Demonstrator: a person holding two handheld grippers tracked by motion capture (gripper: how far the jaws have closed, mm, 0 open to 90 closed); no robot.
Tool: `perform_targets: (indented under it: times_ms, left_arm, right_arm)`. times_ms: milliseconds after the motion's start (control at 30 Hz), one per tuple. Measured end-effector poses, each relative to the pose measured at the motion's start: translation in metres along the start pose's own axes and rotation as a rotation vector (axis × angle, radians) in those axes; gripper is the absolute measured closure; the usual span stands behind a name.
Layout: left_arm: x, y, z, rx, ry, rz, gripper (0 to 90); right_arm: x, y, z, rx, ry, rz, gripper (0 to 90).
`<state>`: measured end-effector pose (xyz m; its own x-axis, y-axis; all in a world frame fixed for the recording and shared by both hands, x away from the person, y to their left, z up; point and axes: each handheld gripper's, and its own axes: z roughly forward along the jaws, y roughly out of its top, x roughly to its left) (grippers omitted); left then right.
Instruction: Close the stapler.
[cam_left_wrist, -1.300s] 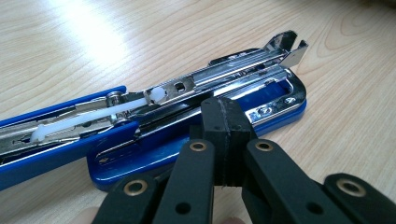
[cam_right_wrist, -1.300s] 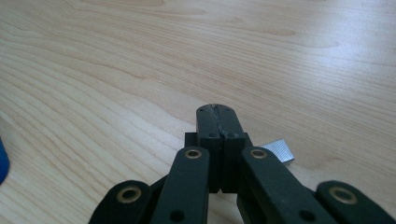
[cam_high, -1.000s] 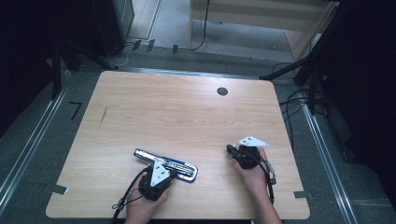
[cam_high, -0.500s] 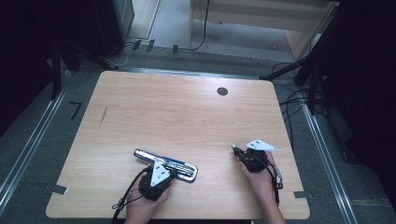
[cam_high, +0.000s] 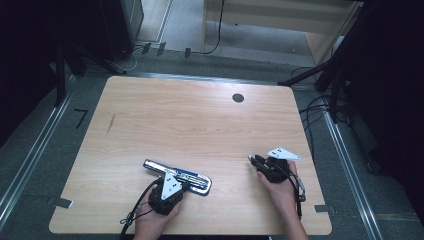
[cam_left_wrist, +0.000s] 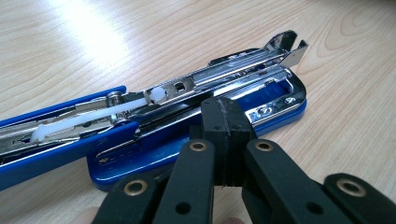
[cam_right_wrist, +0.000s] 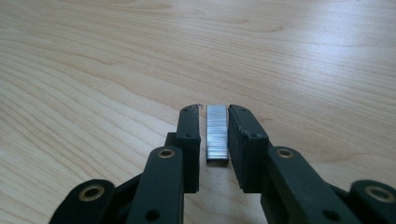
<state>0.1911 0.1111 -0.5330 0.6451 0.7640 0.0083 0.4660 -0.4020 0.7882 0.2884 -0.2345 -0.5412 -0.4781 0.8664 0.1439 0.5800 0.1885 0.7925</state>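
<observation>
Beside the open blue stapler (cam_high: 176, 174), the closed left gripper (cam_left_wrist: 223, 122) pins its base to the desk (cam_high: 190, 125), likely steadying it for loading. Right of the stapler, the right gripper (cam_right_wrist: 215, 125), jaws just opening, straddles a staple strip (cam_right_wrist: 217, 134) without pressing it.

Desk (cam_high: 190, 125): light wood-grain top, rounded corners, a round dark grommet hole (cam_high: 238, 98) near the far edge, right of centre. A short dark mark (cam_high: 110, 123) sits toward the left side. Lying on it near the front edge: a blue stapler (cam_high: 177, 176), opened flat with its metal magazine exposed. Well apart to the right, a strip of staples (cam_right_wrist: 217, 133) lies flat on the wood.
</observation>
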Motion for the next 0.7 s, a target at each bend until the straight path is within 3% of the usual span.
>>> perform_targets:
  times_ms: [200, 700]
  left_arm:
    - [0.0001, 0.0000, 0.0000, 0.000, -0.001, 0.000, 90.0]
    - [0.0002, 0.0000, 0.0000, 0.000, -0.002, -0.001, 90.0]
  right_arm:
    - [-0.0003, -0.0022, 0.0038, 0.014, -0.015, 0.009, 75.4]
    - [0.0023, -0.0050, 0.0062, 0.030, -0.037, -0.027, 79.6]
